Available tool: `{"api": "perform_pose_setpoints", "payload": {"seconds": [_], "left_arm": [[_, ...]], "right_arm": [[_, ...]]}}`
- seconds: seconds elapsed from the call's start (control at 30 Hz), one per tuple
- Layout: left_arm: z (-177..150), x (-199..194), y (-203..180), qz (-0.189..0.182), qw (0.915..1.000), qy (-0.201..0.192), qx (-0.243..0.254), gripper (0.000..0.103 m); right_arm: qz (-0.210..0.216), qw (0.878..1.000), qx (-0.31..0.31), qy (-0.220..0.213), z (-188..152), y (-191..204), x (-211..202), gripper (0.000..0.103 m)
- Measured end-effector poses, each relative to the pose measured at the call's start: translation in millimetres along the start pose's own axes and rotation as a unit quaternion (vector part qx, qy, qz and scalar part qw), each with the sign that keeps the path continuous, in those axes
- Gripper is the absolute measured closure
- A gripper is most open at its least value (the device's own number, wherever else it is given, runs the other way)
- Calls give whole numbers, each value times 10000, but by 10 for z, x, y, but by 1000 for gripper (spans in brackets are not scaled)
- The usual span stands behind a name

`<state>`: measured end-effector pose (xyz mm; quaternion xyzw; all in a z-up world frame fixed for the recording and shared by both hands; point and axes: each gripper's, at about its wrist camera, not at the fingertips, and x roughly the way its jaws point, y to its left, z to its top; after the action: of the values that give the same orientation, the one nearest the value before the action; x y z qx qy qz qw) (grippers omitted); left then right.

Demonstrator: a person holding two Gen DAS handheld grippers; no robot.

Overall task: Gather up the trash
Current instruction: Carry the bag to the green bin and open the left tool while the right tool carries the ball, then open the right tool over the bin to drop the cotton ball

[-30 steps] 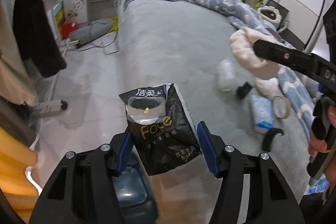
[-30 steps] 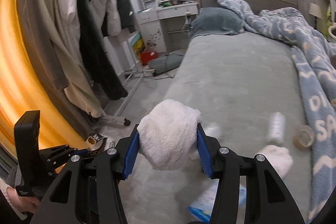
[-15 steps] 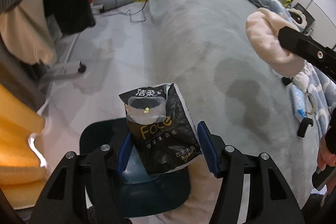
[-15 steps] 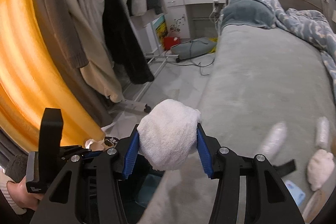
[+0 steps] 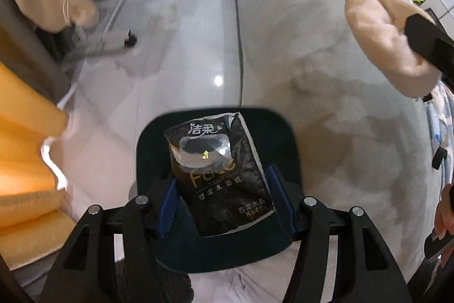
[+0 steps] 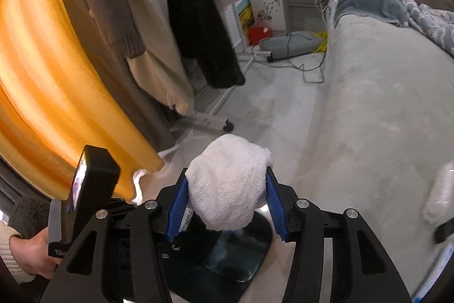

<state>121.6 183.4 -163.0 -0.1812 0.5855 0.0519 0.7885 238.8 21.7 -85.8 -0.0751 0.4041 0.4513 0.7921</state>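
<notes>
The left gripper [image 5: 224, 199] was clamped on a black tissue packet [image 5: 218, 175], its blue pads pressing the packet's lower sides. The packet stood lengthwise along the fingers, its long axis running away from the gripper, the printed top end pointing forward and leaning a little left. It hung directly over the open dark bin [image 5: 286, 132] on the floor beside the bed [image 5: 326, 53]. The right gripper [image 6: 227, 208] was closed on a wad of white cloth [image 6: 227, 183], bulging out ahead of the pads, also above the bin [image 6: 241, 249]. Coats [image 6: 198, 19] hung beyond, by an orange curtain [image 6: 56, 75].
</notes>
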Motion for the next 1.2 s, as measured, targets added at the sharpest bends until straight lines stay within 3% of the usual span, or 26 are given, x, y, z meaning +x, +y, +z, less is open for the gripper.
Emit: {"api": "perform_pose_setpoints", "payload": {"seconds": [0.4, 0.47, 0.57, 0.9, 1.2], "left_arm": [[-180, 282, 346, -127, 9955, 894, -270, 37], [-193, 289, 370, -139, 9952, 927, -268, 29], [-187, 247, 408, -162, 9956, 874, -282, 26], [-44, -206, 485, -291, 9992, -79, -272, 25], [98, -630, 463, -370, 9929, -1113, -172, 26]], "right_arm": [[141, 9978, -6, 655, -190, 263, 518, 51], [128, 9970, -11, 767, -231, 285, 567, 51], [122, 9953, -20, 957, -278, 275, 669, 51], [8, 9898, 93, 1421, -464, 210, 908, 51], [-93, 9829, -142, 1834, -612, 313, 1110, 51]]}}
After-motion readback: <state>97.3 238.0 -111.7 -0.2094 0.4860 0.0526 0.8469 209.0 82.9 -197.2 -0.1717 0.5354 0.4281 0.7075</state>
